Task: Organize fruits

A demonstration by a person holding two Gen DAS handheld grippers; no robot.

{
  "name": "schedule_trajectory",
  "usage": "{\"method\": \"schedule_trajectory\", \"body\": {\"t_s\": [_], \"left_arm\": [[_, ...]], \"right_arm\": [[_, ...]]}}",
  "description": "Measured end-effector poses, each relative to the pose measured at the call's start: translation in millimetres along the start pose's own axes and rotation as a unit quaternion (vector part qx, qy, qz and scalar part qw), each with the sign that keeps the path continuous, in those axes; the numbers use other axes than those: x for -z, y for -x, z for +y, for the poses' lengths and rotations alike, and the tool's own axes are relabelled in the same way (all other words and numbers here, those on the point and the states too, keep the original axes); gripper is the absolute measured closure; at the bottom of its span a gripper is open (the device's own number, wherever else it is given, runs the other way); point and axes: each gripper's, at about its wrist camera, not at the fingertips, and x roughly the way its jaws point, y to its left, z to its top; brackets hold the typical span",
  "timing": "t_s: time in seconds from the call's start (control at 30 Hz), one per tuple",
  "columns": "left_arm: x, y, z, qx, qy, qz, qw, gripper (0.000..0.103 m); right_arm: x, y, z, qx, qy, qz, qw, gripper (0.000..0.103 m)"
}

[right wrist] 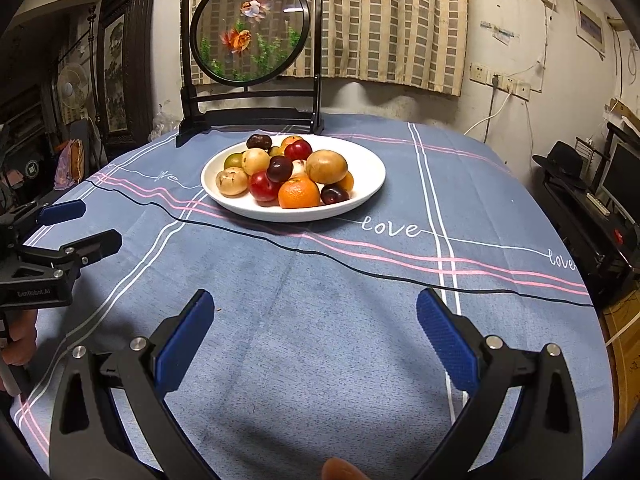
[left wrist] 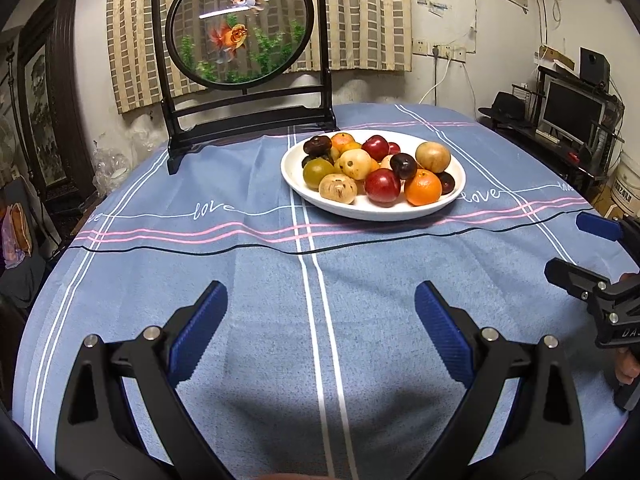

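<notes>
A blue striped tablecloth (left wrist: 240,264) covers the table, bearing a white plate (left wrist: 294,176) of fruits (left wrist: 382,186). Both the left gripper (left wrist: 320,308) and right gripper (right wrist: 316,312) hover with jaws apart, empty.

Lived-in home room — clothed table (left wrist: 240,264), curtain (left wrist: 360,12), goldfish screen (left wrist: 240,28).

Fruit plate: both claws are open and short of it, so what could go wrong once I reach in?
The fruit is heaped on the white plate; pulling the orange or the red plum at the near rim could send neighbours rolling onto the tablecloth. The left claw and right claw approach side by side, so they may collide. The goldfish screen behind could be knocked by overreach.
</notes>
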Motion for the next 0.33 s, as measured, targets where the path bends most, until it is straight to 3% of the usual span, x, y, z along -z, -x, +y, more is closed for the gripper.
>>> {"method": "schedule_trajectory", "body": {"t_s": [0.33], "left_arm": [[0.9, -1.0, -3.4, -0.019, -0.011, -0.005, 0.9997, 0.006]], "right_arm": [[0.8, -3.2, 1.0, 0.003, 0.004, 0.006, 1.0, 0.002]]}}
